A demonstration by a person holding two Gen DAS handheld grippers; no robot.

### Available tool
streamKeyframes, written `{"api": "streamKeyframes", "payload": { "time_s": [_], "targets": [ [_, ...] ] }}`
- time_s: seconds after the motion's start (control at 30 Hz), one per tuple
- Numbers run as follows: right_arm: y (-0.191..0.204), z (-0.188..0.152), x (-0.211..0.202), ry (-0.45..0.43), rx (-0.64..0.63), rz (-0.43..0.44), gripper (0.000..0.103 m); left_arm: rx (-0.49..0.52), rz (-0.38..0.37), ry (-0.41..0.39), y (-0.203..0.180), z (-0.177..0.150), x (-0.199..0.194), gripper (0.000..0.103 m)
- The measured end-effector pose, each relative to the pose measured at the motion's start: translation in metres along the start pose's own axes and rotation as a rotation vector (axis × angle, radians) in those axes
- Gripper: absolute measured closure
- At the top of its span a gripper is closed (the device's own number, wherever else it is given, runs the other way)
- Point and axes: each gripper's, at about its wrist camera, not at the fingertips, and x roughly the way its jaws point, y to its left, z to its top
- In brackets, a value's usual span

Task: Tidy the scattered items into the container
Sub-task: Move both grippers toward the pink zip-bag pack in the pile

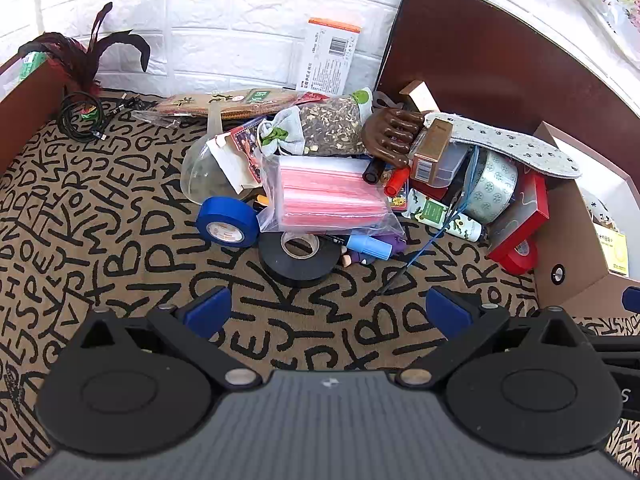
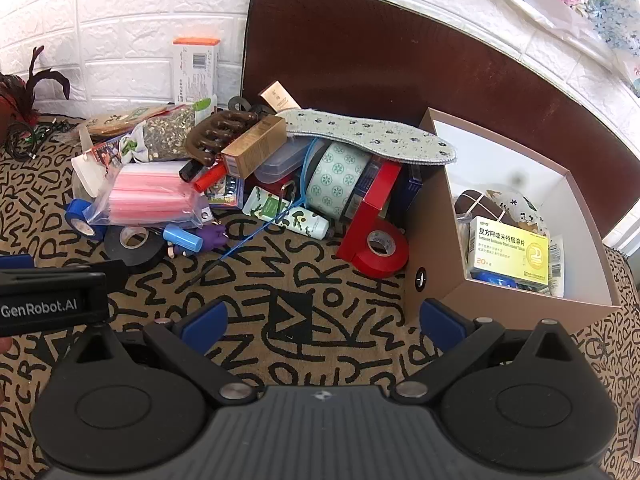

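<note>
A pile of scattered items lies on the letter-patterned cloth: a black tape roll (image 1: 298, 258), a blue tape roll (image 1: 227, 222), a bag of pink masks (image 1: 326, 196), a red tape roll (image 2: 380, 249), a patterned tape roll (image 2: 340, 178), an insole (image 2: 368, 136) and a brown comb (image 1: 392, 134). The brown cardboard box (image 2: 436, 284) stands at the right and holds a yellow medicine box (image 2: 510, 256). My left gripper (image 1: 328, 310) is open and empty, a short way in front of the black tape. My right gripper (image 2: 322, 320) is open and empty, left of the box.
A dark brown board (image 2: 360, 60) leans on the white brick wall behind the pile. A feather toy (image 1: 86, 56) and a coiled black cable (image 1: 80, 116) lie at the far left. The left gripper's body (image 2: 52, 300) shows at the left edge of the right wrist view.
</note>
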Motion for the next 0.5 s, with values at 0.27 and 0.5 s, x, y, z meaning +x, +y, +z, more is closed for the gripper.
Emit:
{"api": "streamKeyframes", "payload": {
  "time_s": [0.27, 0.5],
  "targets": [
    [0.0, 0.002, 0.01, 0.02, 0.001, 0.001, 0.0, -0.001, 0.002, 0.019, 0.001, 0.002, 0.008, 0.0],
    [0.0, 0.003, 0.021, 0.046, 0.0, -0.006, 0.0, 0.003, 0.006, 0.038, 0.001, 0.004, 0.016, 0.0]
  ]
}}
